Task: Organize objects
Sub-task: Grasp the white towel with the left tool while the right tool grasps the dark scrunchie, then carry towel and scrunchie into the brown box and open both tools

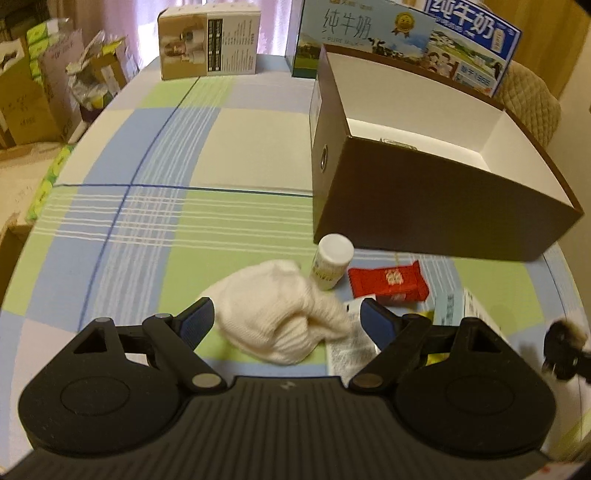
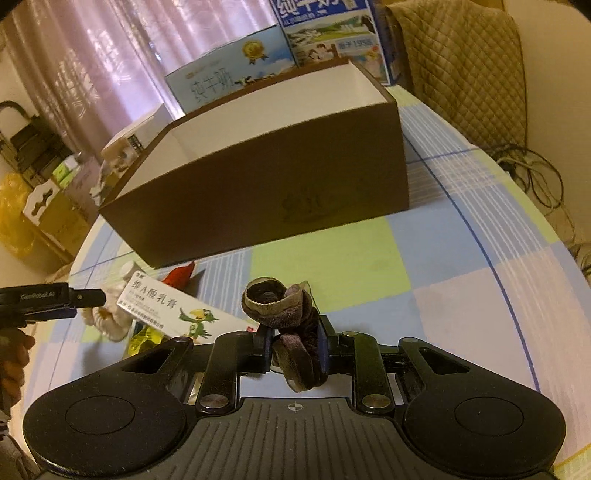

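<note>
A white knitted sock lies bunched on the checked tablecloth, between the wide-apart fingers of my open left gripper; whether they touch it I cannot tell. Beyond it stand a white bottle and a red packet. My right gripper is shut on a dark brown rolled sock, held above the cloth in front of the open brown box. The box has a white inside. A white medicine carton with a parrot picture lies left of the right gripper.
Milk cartons and a small printed box stand at the table's far edge. A printed leaflet and a yellow packet lie by the carton. A quilted chair back and floor cables are at the right.
</note>
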The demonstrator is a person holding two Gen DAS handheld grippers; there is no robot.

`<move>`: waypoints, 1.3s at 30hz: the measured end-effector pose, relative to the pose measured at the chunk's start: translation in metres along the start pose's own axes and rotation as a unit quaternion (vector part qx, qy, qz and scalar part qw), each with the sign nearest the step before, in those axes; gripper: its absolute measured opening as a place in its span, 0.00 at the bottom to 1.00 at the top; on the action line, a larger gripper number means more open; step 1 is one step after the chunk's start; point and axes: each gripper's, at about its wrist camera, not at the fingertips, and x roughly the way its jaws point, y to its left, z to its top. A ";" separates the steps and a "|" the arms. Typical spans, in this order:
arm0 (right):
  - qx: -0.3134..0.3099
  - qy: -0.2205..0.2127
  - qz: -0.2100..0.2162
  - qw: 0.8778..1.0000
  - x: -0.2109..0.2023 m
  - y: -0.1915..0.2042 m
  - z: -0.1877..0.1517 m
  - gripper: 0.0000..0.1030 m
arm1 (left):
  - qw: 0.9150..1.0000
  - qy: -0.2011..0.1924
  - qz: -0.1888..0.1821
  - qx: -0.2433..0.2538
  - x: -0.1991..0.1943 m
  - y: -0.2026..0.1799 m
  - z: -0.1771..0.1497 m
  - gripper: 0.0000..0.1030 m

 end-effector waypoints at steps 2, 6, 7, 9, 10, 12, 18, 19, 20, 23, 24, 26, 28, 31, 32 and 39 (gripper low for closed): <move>0.005 0.002 0.001 1.000 0.001 -0.001 -0.002 0.20 | 1.000 0.004 0.013 0.003 0.009 -0.005 0.003 0.83; 0.014 0.008 0.007 1.000 0.007 -0.006 0.000 0.20 | 0.998 0.019 0.049 0.021 0.031 -0.012 0.006 0.83; 0.017 0.010 0.008 1.000 0.008 -0.007 0.000 0.20 | 0.998 0.022 0.054 0.021 0.034 -0.010 0.006 0.83; 0.023 0.013 0.009 1.000 0.009 -0.010 0.000 0.20 | 0.998 0.030 0.055 0.013 0.036 -0.006 0.004 0.83; 0.027 0.014 0.010 0.999 0.010 -0.011 0.000 0.20 | 0.998 0.034 0.052 0.010 0.036 -0.004 0.003 0.83; 0.034 0.017 0.013 0.999 0.012 -0.014 0.001 0.20 | 0.998 0.042 0.052 0.009 0.035 0.000 0.001 0.84; 0.040 0.023 0.014 0.999 0.015 -0.017 0.001 0.20 | 0.997 0.071 0.024 -0.033 0.037 0.019 -0.006 0.63; 0.041 0.024 0.013 0.999 0.015 -0.018 0.001 0.20 | 0.997 0.070 0.019 -0.029 0.035 0.018 -0.007 0.59; 0.043 0.024 0.013 0.999 0.016 -0.018 0.001 0.20 | 0.997 0.066 0.020 -0.023 0.032 0.017 -0.007 0.55; 0.045 0.023 0.011 0.999 0.015 -0.019 0.001 0.20 | 0.998 0.050 0.037 0.006 0.025 0.008 -0.008 0.43; 0.046 0.023 0.011 0.999 0.015 -0.019 0.002 0.20 | 0.998 0.045 0.044 0.013 0.023 0.006 -0.009 0.42; 0.047 0.020 0.009 0.999 0.014 -0.019 0.002 0.20 | 0.997 0.032 0.058 0.026 0.016 0.004 -0.009 0.41; 0.047 0.017 0.008 0.999 0.013 -0.019 0.002 0.20 | 0.997 0.016 0.066 0.027 0.007 0.005 -0.007 0.41; 0.046 0.006 0.006 0.999 0.009 -0.019 0.004 0.20 | 0.998 -0.009 0.060 0.020 -0.012 0.007 -0.004 0.41; 0.045 0.000 0.005 0.999 0.008 -0.018 0.005 0.20 | 0.998 -0.017 0.055 0.016 -0.017 0.009 -0.001 0.41; 0.022 -0.033 0.000 0.999 -0.004 -0.009 0.011 0.20 | 0.998 -0.055 0.027 0.013 -0.044 0.003 0.009 0.41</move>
